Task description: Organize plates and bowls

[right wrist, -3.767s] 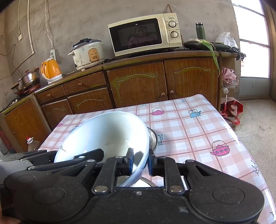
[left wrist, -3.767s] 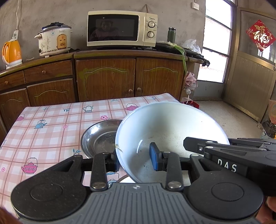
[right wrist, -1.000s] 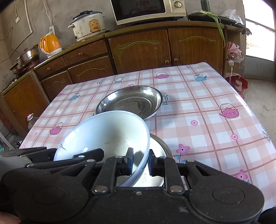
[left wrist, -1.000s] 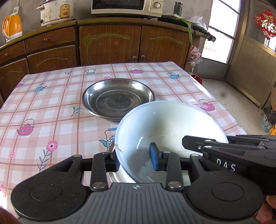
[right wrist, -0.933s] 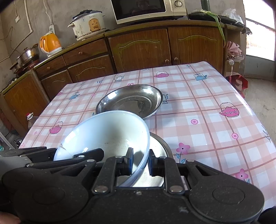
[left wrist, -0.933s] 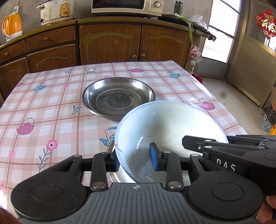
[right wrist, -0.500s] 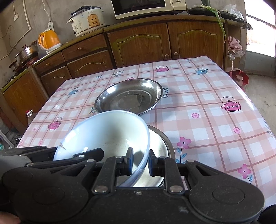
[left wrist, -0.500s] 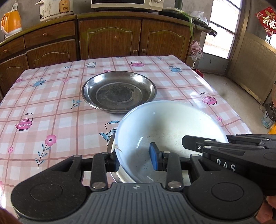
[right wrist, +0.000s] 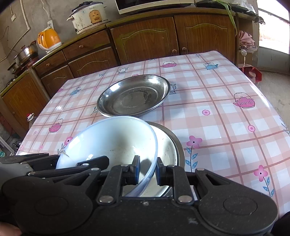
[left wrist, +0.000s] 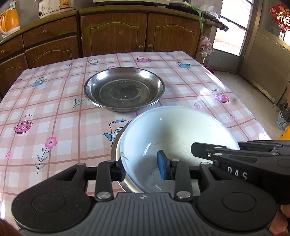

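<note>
A white bowl (left wrist: pixel 179 134) is held by both grippers over a metal bowl (right wrist: pixel 169 145) near the table's front edge. My left gripper (left wrist: pixel 142 164) is shut on the white bowl's left rim. My right gripper (right wrist: pixel 147 169) is shut on its right rim; the white bowl (right wrist: pixel 116 143) shows tilted in the right wrist view. A steel plate (left wrist: pixel 124 89) lies flat at the table's middle; it also shows in the right wrist view (right wrist: pixel 134 95). The metal bowl's rim (left wrist: pixel 116 143) peeks out left of the white bowl.
The table wears a pink checked cloth (left wrist: pixel 54 112). Wooden cabinets (left wrist: pixel 114 30) stand behind it, with an orange kettle (right wrist: pixel 49 39) and a rice cooker (right wrist: pixel 88 15) on top. A door and bare floor (left wrist: pixel 233 81) lie to the right.
Both grippers have lowered and tilted down with the white bowl. The steel plate now sits higher and farther in view, and the metal bowl below has come into view.
</note>
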`<state>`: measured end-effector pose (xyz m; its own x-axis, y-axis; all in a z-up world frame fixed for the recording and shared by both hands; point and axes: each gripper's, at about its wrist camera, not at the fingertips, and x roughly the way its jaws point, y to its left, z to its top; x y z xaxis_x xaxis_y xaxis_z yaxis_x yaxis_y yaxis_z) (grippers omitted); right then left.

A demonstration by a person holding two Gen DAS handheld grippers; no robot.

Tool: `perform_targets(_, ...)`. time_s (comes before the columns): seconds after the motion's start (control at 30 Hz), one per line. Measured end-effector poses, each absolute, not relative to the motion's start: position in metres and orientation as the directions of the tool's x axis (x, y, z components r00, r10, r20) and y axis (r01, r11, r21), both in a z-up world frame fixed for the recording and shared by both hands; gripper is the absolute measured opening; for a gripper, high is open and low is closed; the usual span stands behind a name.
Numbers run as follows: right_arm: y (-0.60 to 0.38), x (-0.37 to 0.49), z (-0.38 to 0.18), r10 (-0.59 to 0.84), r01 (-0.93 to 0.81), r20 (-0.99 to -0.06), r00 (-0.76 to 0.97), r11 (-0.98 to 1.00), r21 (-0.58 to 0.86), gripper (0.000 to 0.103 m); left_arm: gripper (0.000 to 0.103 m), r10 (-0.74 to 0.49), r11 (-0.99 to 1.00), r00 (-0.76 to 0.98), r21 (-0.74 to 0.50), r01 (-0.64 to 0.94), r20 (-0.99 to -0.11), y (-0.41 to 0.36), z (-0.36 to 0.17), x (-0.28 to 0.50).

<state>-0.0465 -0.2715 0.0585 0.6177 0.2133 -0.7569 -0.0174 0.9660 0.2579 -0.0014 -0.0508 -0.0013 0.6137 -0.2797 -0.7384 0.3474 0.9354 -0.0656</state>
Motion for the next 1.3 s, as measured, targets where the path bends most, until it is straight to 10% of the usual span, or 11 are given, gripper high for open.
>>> perform_targets(1.3,-0.281,-0.037,0.039,0.236,0.015,-0.765,0.599,0.952,0.305,0.025,0.037,-0.318,0.924,0.603,-0.095,0.371,-0.732,-0.052,-0.022,0.006)
